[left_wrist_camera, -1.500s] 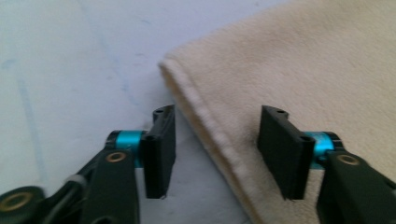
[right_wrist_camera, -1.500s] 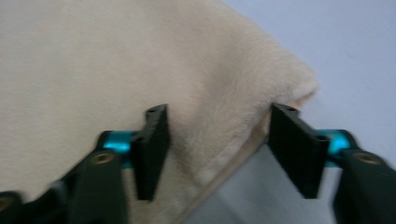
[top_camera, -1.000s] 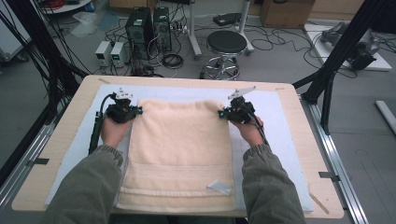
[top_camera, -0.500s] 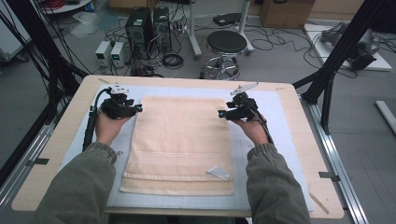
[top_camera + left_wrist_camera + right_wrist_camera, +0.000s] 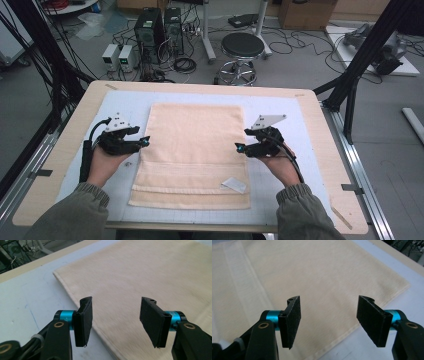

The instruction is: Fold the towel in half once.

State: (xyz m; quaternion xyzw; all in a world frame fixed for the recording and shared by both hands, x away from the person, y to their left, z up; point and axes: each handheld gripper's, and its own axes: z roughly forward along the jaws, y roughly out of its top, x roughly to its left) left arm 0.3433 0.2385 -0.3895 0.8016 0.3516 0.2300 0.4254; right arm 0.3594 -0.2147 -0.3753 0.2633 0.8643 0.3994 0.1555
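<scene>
Towel (image 5: 195, 152), cream, spread flat mid-table on pale blue mat (image 5: 122, 102), long way running away from person, small white tag (image 5: 234, 184) near front right corner. Left gripper (image 5: 142, 142) just off towel's left edge, jaws just been opening, now spread, nothing pinched; left gripper view: towel edge running beneath gap between pads (image 5: 83, 321). Right gripper (image 5: 241, 147) at towel's right edge, jaws also just been opening, spread, nothing between; right gripper view: hem below pads (image 5: 291, 321). Both pointing inward.
</scene>
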